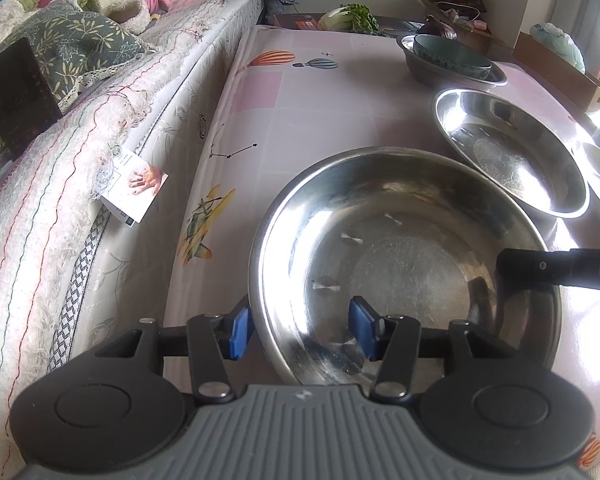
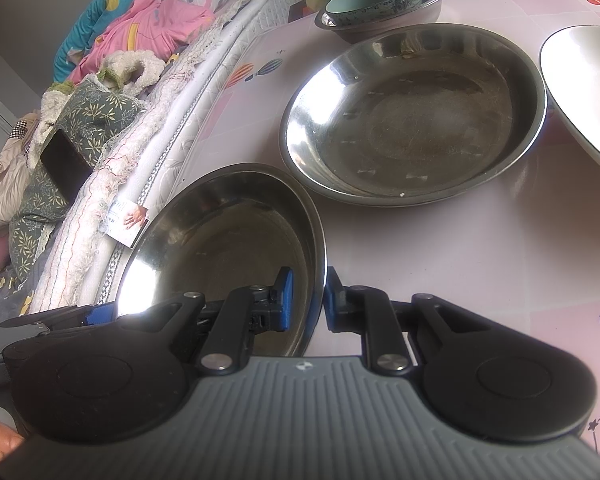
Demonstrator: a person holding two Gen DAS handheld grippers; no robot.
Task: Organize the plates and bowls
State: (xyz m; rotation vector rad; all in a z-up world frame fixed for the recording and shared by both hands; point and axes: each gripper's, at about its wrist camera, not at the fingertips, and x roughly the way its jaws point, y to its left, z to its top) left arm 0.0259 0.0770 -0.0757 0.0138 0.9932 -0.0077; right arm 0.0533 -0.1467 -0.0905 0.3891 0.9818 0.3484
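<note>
on pink table (image 1: 300, 92), shiny scuffed steel bowl (image 1: 404, 264)

Few marks can be read. In the left wrist view, the black bar (image 1: 560, 270) reaching in from the right edge carries pale capital letters "DA", cut off by the edge of the frame. The card (image 1: 134, 188) hanging at the mattress edge has small printed lines beside a photo of a hand, too small to read; it shows in the right wrist view too, equally unreadable. A round stamp (image 1: 202, 124) on the tablecloth's side is blurred. The white plate (image 2: 580, 92) bears a dark mark, cut off.
</note>
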